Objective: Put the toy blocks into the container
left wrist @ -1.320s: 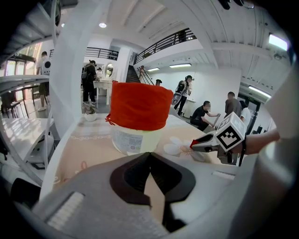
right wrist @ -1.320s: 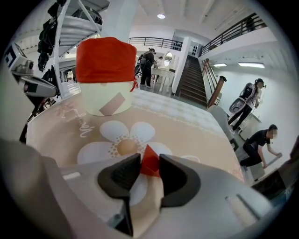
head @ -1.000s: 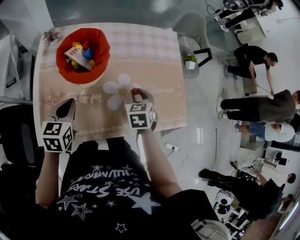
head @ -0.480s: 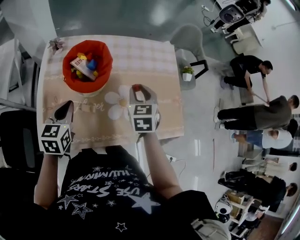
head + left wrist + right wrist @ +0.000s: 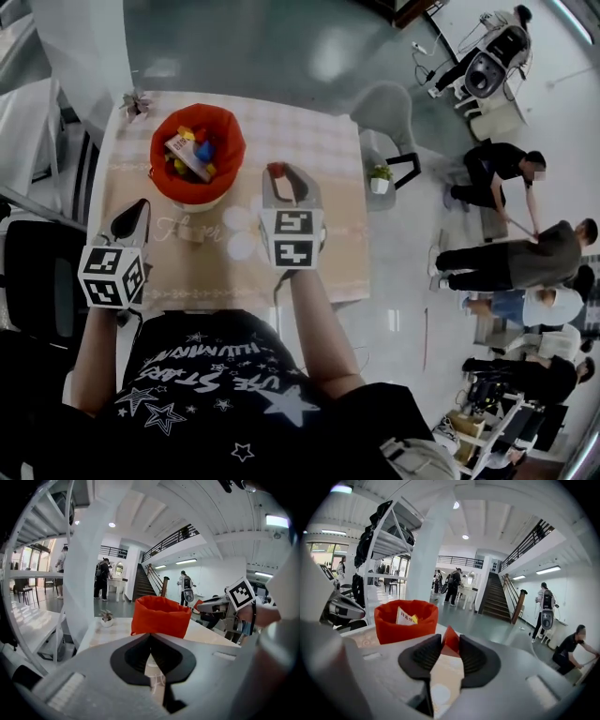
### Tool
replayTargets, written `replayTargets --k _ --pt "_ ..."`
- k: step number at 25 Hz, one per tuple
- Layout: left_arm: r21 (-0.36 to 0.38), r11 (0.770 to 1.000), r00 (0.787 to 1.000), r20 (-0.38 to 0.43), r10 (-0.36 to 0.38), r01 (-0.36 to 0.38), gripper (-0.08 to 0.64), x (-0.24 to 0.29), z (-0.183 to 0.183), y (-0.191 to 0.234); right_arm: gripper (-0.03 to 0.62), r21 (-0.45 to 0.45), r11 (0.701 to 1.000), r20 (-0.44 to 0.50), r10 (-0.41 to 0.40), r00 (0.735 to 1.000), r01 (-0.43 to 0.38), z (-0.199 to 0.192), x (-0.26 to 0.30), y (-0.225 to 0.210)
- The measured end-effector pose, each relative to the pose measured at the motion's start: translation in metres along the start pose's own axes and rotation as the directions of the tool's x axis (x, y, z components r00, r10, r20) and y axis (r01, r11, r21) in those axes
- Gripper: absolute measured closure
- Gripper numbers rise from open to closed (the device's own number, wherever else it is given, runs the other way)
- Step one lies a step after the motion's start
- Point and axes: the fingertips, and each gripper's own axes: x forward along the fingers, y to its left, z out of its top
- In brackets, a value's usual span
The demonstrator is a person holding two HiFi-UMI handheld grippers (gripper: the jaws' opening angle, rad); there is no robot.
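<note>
1. Toy block, red [image 5: 450, 641], sits wedged between the ribbed pads of the right gripper [image 5: 281, 183]; the jaws are pinching it on two opposite faces, with its pointed top poking out above them, so it can travel without slipping
2. That gripper is off the table [image 5: 328, 244], beside the container [image 5: 230, 164] on its right and not yet over the opening, so the block hangs in the air rather than lying on the cloth
3. From the right gripper view the container's red fabric wall stands ahead and to the left, which suggests the carry is aimed at its open top
4. Other blocks [image 5: 202, 150], yellow and blue among them, already lie inside with a printed card [image 5: 186, 150] propped on top; the task looks well along, since I see no loose blocks on the cloth
5. Left gripper [image 5: 151, 639] has its jaws pressed together on nothing and hangs by the near-left table edge, clear of the route
6. Next, I judge, the held block must pass over the rim before the jaws part; the soft wall could fold if bumped
</note>
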Motion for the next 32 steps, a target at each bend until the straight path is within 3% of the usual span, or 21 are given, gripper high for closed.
replayTargets --k 6,16,32 --pt "-0.010 0.999 0.998 0.035 0.047 -0.046 0.552 -0.007 0.012 0.019 0.468 -0.031 0.998 0.077 0.049 0.996 -0.047 0.041 0.013 0.019" --pt "-0.043 0.992 0.991 0.064 0.119 -0.117 0.552 -0.023 0.015 0.046 0.468 -0.067 0.987 0.133 0.155 0.979 -0.147 0.072 0.032 0.061" --pt "-0.087 0.978 0.978 0.065 0.197 -0.191 0.552 -0.053 0.001 0.076 0.462 -0.131 0.957 0.094 0.271 0.958 -0.258 0.076 0.052 0.119"
